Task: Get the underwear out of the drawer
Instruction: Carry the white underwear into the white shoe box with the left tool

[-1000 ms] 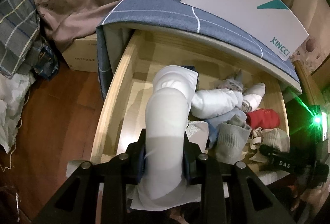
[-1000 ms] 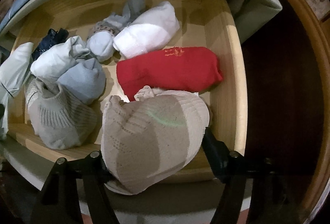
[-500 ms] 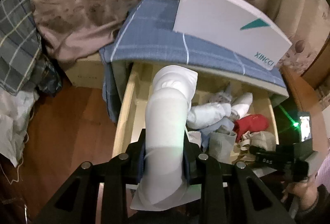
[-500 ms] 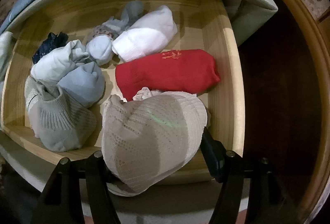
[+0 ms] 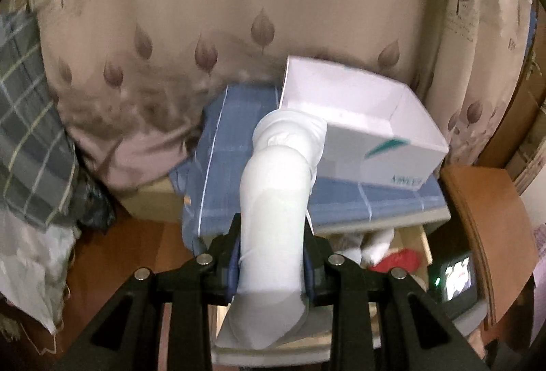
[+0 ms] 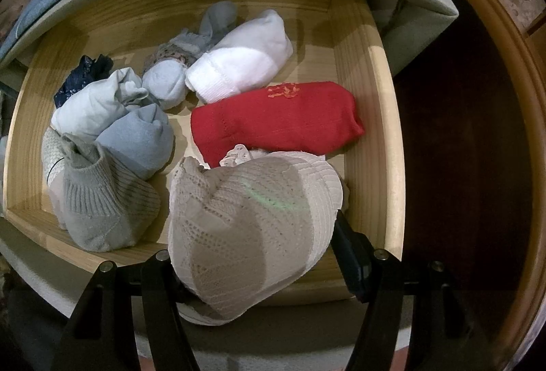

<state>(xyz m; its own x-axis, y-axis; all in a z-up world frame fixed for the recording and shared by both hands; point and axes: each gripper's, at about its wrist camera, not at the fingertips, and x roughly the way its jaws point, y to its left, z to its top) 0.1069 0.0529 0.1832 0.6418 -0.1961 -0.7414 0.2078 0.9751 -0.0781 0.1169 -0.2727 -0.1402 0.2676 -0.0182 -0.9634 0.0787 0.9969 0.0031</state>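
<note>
Your left gripper (image 5: 271, 263) is clenched on the white rolled underwear (image 5: 276, 207), which now rides well above the drawer (image 6: 365, 70); a second ago the roll hung over the drawer's left half, and now it stands in front of the white box (image 5: 361, 125) and the blue checked cloth (image 5: 225, 159) covering the top of the drawer unit. Only the drawer's right end still shows, below the cloth, with a white bundle and a scrap of red in it.

Your right gripper (image 6: 259, 255) stays clamped on the beige lace underwear (image 6: 252, 224) at the drawer's front edge, barely shifted from a second ago. Just behind it in the drawer lies the red folded garment (image 6: 276, 122), then the white sock roll (image 6: 245, 60); to the left sit the grey ribbed sock (image 6: 102, 207) and pale blue rolls (image 6: 136, 135).

The box carries a teal mark and teal lettering, too blurred now to read. The leaf-print curtain (image 5: 170, 29) behind the drawer unit has dark script near its top, also unreadable.
</note>
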